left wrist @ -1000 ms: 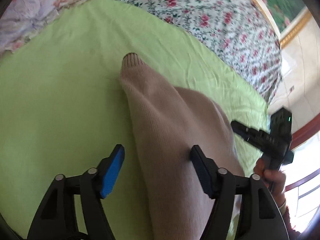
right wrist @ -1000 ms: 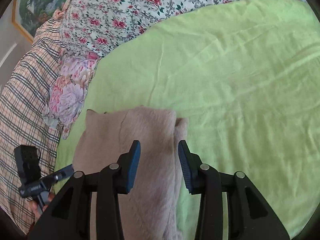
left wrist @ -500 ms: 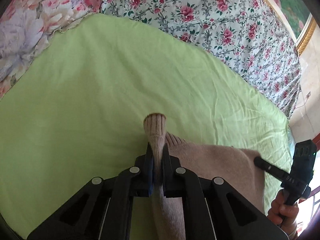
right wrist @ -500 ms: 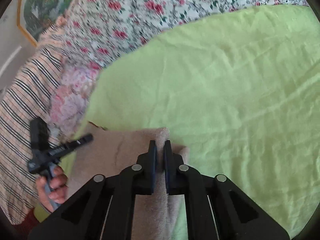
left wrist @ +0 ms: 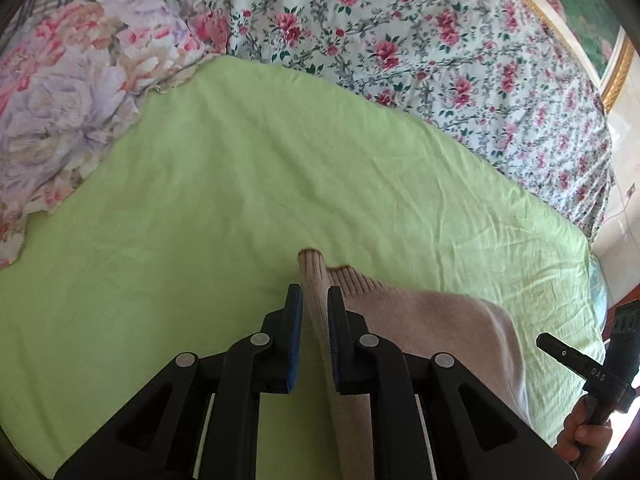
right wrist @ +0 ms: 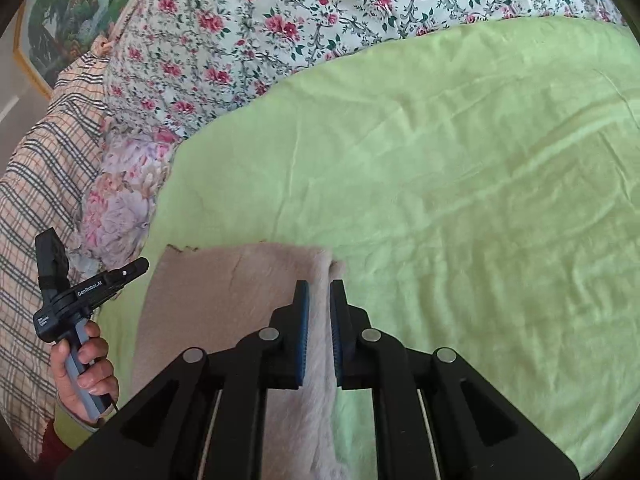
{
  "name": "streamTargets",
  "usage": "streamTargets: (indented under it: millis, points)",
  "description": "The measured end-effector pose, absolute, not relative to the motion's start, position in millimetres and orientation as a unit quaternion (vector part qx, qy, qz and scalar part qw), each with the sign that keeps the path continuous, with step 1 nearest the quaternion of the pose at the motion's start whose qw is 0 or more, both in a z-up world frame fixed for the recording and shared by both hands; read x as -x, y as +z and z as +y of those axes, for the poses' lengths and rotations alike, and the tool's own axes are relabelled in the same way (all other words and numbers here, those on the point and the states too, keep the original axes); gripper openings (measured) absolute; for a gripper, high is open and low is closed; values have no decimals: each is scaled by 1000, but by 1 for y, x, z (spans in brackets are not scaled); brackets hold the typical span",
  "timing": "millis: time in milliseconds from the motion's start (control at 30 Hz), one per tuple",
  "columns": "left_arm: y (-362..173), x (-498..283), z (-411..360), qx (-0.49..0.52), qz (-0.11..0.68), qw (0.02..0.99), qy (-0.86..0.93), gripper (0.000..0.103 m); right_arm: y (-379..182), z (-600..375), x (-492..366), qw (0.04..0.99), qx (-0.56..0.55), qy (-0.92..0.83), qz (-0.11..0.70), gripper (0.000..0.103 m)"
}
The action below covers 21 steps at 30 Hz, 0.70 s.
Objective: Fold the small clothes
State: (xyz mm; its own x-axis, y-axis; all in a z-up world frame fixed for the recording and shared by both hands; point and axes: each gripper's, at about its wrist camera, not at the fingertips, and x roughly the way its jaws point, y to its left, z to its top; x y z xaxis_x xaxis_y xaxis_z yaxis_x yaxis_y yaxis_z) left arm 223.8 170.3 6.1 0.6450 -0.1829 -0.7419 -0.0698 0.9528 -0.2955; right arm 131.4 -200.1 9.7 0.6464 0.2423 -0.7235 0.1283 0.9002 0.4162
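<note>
**Two grippers, one beige knit, both clamped**

The left gripper (left wrist: 315, 300) is closed on a sleeve (left wrist: 314, 276) of the one garment in view, a beige knitted sweater (left wrist: 432, 320). Its two blue-padded fingers (left wrist: 294, 320) pinch the sleeve just behind the ribbed cuff, which pokes out past the tips; within the last half second the jaws have eased slightly wider, with the sleeve between them and the pads pressing on the knit.

The right gripper (right wrist: 319, 300) is likewise clamped on the sweater (right wrist: 224, 292), its two fingers (right wrist: 302, 320) squeezing a raised ridge of fabric at the garment's right-hand edge. To the left of that grip the knit spreads flat, its far edge running straight across.

The sweater lies on a single light green sheet (left wrist: 200, 220), close to the near side of it, wrinkled but otherwise bare. Beyond the sheet are three patterned textiles: a small-rose floral cover (left wrist: 420, 48), a large-bloom floral pillow (left wrist: 72, 92) and a checked fabric (right wrist: 44, 184). One gilt-framed picture (right wrist: 52, 32) hangs behind.

Each camera catches the other gripper at its picture's edge, held in a hand: the left hand (right wrist: 86, 372) on a grey handle, and the right hand (left wrist: 580, 436).
</note>
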Motion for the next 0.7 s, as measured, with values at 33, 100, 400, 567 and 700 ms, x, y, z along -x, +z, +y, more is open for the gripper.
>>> streamTargets:
  millis: [33,100,400,567,700]
  points:
    - [10,-213,168,147,418,896,-32,16,11,-196,-124,880,-218,36,420,11]
    - [17,-187,160,139,414,899,-36,21,14,-187,-106,880,-209,41,426,15]
    - [16,-80,124,101,423,899,-61,43,16,-149,-39,883,-175,68,430,48]
    - [8,-31,114,97,434,894,-61,55,14,-135,-9,884,-154,71,436,57]
    - [-2,0,105,81,448,889,-53,65,8,-130,13,884,-140,62,441,65]
